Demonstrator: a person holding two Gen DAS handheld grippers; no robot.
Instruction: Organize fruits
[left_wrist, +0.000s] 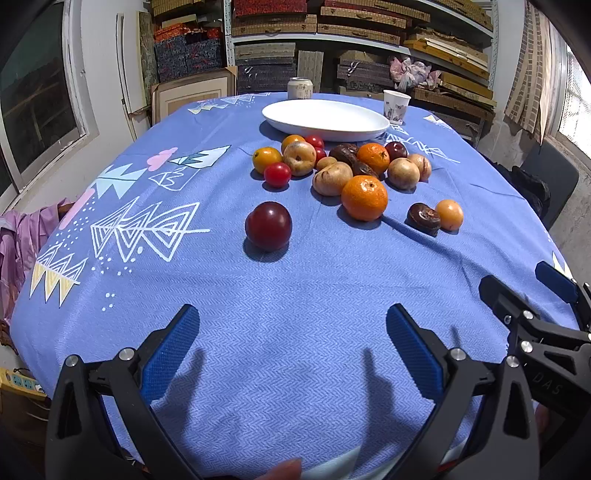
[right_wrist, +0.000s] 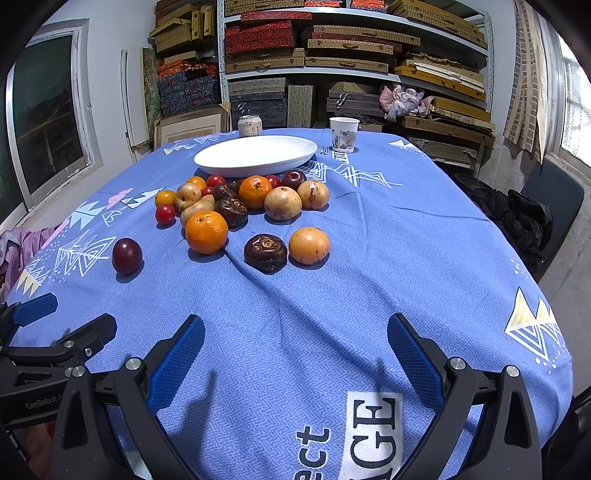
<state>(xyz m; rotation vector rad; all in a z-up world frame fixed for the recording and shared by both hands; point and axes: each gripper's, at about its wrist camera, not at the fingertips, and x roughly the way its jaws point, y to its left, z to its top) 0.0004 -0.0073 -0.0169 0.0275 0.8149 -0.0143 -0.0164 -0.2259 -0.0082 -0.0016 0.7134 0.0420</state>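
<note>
A pile of fruit (left_wrist: 343, 166) (right_wrist: 240, 201) lies on the blue tablecloth in front of a white oval plate (left_wrist: 325, 118) (right_wrist: 255, 155). It holds oranges, red cherry tomatoes, tan round fruits and dark brown ones. A dark red plum (left_wrist: 268, 226) (right_wrist: 127, 256) lies apart on the left. A large orange (left_wrist: 364, 197) (right_wrist: 206, 232), a dark brown fruit (right_wrist: 265, 252) and a yellow-orange fruit (right_wrist: 309, 245) lie nearest. My left gripper (left_wrist: 291, 343) is open and empty, low over the cloth short of the plum. My right gripper (right_wrist: 295, 350) is open and empty, short of the brown fruit.
A paper cup (left_wrist: 396, 106) (right_wrist: 344, 134) and a drink can (left_wrist: 300, 88) (right_wrist: 250, 126) stand behind the plate. Shelves of boxes fill the back wall. A dark chair (right_wrist: 546, 206) with clothing stands to the right. The other gripper shows at each view's side edge.
</note>
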